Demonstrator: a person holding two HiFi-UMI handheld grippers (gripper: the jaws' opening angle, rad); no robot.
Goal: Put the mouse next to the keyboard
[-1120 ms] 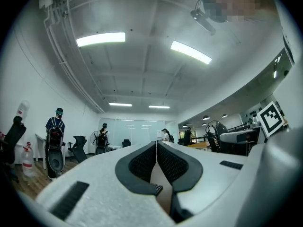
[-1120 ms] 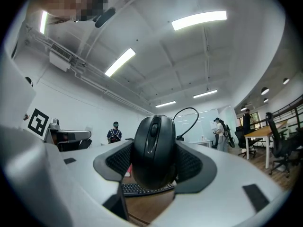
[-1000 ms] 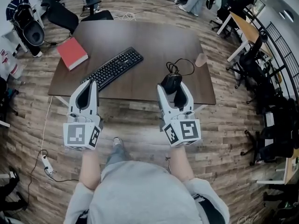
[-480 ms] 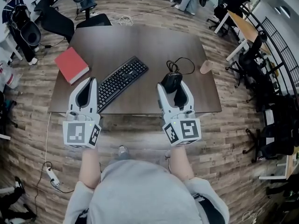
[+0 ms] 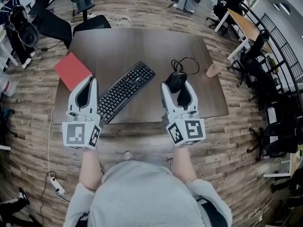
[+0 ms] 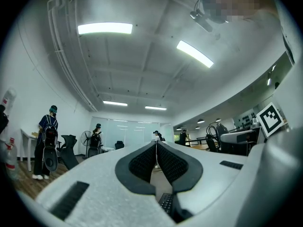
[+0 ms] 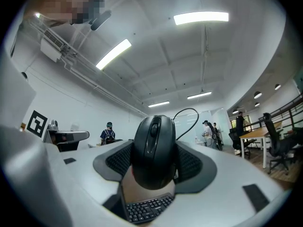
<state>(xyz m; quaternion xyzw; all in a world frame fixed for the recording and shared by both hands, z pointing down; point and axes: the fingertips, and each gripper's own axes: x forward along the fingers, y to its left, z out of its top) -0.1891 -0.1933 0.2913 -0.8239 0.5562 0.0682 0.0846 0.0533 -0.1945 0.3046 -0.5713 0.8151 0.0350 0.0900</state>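
Right tool (image 5: pixel 177 85) pinches the black mouse (image 7: pixel 153 148), right of the keyboard (image 5: pixel 127 91) and apart from it, over the brown surface (image 5: pixel 142 44). Left tool (image 6: pixel 156 144) pressed together, empty.

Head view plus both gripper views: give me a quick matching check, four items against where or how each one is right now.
Items:
1. mouse
2. keyboard
3. red book
4. left gripper

States:
A. jaws together, nothing between them
B. lying diagonally on the table, near its middle
C. clamped between the jaws of the right gripper
D. at the table's left edge as the head view shows it

Pairs: 1-C, 2-B, 3-D, 4-A
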